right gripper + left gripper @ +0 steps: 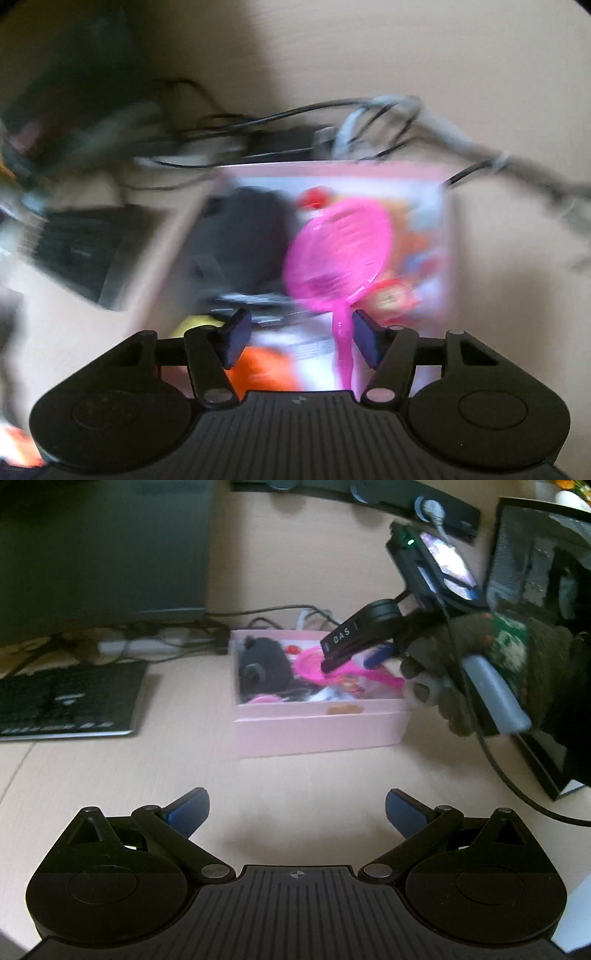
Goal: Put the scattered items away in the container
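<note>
I am holding my right claw [301, 338] over the pink box [317, 731], jaws parted, gripping nothing — the pink paddle's [338, 251] handle is running down between the pads, close against the right one, but the pads are not pinching it as far as this blurred view lets me judge. The paddle is lying inside the box, round head toward the far wall, handle pointing back at me, so its long axis is running nearly along my fingers. Left of it the dark plush [243, 236] is filling that side of the box, and something orange [266, 369] is sitting low under my left pad.

My left claw [297, 814] is hanging well back, spread wide and empty above the bare table [110, 775], with the box ahead and a little to its right. From there I am seeing my right hand [454, 672] tilting its claw down into the box, tips over the paddle head.

The right side is plainly the nearer one. I judge the paddle is already in — I am seeing nothing loose on the table here, so next is probably lifting straight up, keeping the handle from catching a pad. A keyboard [66, 701] and cables [258, 616] are lying beside and behind the box
</note>
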A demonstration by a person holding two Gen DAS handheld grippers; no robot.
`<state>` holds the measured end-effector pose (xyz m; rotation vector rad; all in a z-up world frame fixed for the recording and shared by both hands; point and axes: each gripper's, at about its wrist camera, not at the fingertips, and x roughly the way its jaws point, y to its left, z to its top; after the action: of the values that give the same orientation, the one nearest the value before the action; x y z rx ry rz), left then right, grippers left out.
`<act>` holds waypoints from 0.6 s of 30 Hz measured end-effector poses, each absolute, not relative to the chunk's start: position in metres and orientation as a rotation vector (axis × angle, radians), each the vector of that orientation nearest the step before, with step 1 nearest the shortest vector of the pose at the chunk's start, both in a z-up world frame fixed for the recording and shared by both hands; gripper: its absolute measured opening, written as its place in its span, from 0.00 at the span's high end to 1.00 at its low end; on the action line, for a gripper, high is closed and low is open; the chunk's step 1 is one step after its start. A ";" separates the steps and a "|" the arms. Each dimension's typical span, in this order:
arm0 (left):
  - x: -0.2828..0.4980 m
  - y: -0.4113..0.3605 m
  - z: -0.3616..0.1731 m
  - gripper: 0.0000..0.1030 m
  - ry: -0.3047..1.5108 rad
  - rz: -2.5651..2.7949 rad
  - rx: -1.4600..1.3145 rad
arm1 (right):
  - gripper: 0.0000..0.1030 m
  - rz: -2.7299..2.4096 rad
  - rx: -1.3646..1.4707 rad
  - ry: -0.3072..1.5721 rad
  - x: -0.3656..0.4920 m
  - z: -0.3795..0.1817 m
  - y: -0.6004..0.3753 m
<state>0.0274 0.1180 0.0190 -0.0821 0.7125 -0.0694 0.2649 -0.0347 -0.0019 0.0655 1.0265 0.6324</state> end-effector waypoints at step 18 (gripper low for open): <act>0.050 0.087 -0.037 0.00 0.656 0.049 -0.014 | 0.00 0.565 -0.226 0.717 0.105 -0.042 -0.184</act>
<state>0.0500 0.0867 -0.0374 -0.0143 0.6555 0.0493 0.1052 -0.1839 -0.0415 -0.2264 0.7171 0.5651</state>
